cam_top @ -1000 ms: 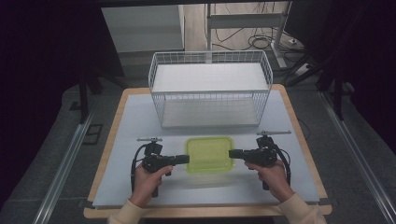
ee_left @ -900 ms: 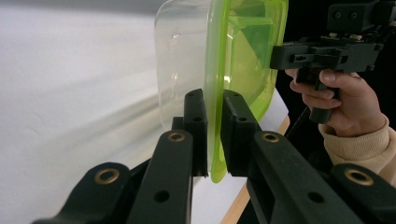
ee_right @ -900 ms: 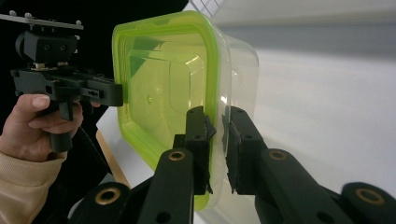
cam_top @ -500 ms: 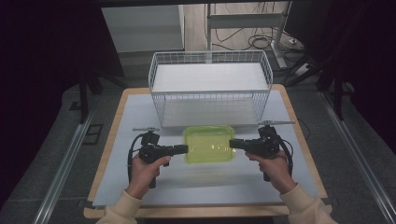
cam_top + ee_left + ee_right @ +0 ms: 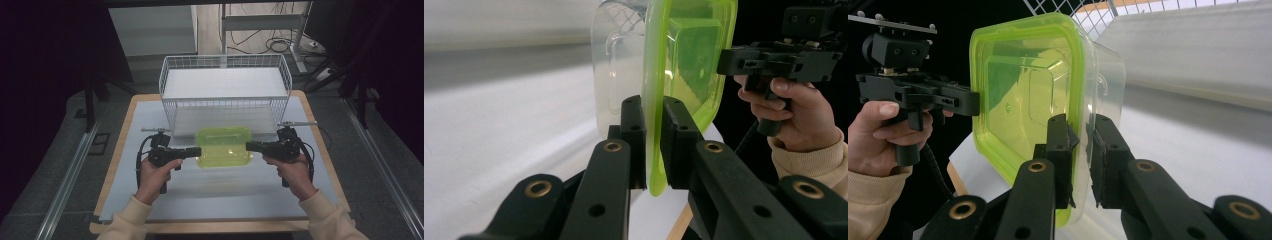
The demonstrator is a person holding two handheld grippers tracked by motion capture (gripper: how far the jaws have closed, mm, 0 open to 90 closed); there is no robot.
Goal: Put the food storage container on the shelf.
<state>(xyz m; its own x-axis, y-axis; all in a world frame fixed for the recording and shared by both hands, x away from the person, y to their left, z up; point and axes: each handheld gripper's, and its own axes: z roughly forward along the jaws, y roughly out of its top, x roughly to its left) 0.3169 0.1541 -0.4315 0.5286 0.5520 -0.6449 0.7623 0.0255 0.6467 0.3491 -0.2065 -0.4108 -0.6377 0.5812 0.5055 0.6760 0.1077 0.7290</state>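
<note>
A clear plastic container with a lime-green lid (image 5: 223, 146) is held above the table, just in front of the white wire basket (image 5: 225, 92). My left gripper (image 5: 196, 151) is shut on the lid's left rim, and in the left gripper view its jaws pinch the green lid edge (image 5: 653, 145). My right gripper (image 5: 250, 145) is shut on the opposite rim; its jaws clamp the green lid (image 5: 1023, 90) and clear body in the right gripper view. Each gripper view also shows the other hand and gripper beyond the container.
The wire basket has a white liner and stands at the table's far middle. A pale mat (image 5: 220, 190) covers the wooden table (image 5: 320, 145). Dark floor, metal rails and cables surround the table.
Both grippers have carried the green-lidded container forward and upward, from near the table's front toward the basket's front wall.
</note>
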